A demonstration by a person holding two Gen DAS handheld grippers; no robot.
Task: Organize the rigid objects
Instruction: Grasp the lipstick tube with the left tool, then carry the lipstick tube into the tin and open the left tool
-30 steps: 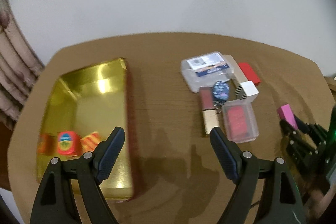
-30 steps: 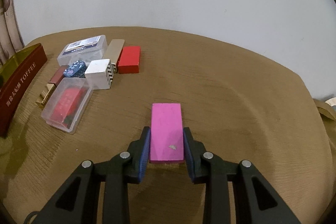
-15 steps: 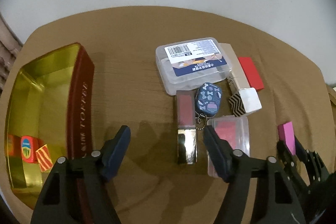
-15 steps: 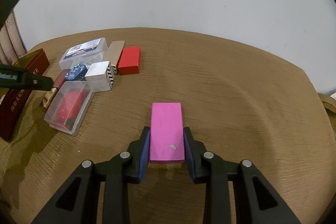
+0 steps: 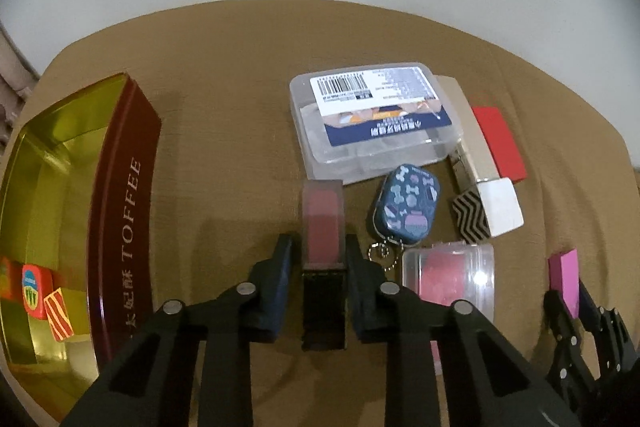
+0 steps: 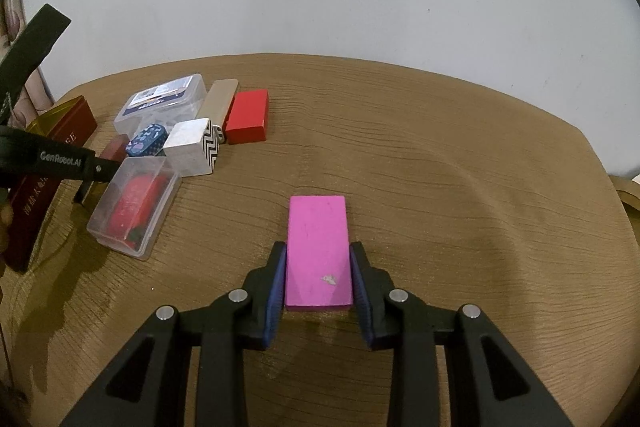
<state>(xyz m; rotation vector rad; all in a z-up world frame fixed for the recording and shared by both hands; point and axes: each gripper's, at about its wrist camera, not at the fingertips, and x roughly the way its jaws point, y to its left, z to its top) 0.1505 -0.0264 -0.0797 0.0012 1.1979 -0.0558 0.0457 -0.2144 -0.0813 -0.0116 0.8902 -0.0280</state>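
A lipstick (image 5: 322, 223) with a frosted pink cap and dark base lies on the brown table. My left gripper (image 5: 319, 242) is closing on it, and its pads press the lipstick's sides. Left of it stands an open gold tin (image 5: 120, 187) with a dark red wall marked TOFFEE. In the right wrist view a pink block (image 6: 318, 247) rests flat on the table with my right gripper (image 6: 319, 254) shut on its near half. That same pink block (image 5: 564, 279) shows at the far right of the left wrist view.
Past the lipstick lie a labelled clear box (image 5: 372, 119), a blue keychain case (image 5: 406, 205), a white zigzag block (image 5: 490, 211), a beige block (image 5: 468, 131) and a red block (image 5: 498, 143). A small clear box (image 5: 452, 275) with red contents sits right of the left gripper. Small toy blocks (image 5: 36, 289) lie in the tin.
My left gripper moved right from the tin, came down over the lipstick and shut on it. The right gripper and the pink block stayed still.
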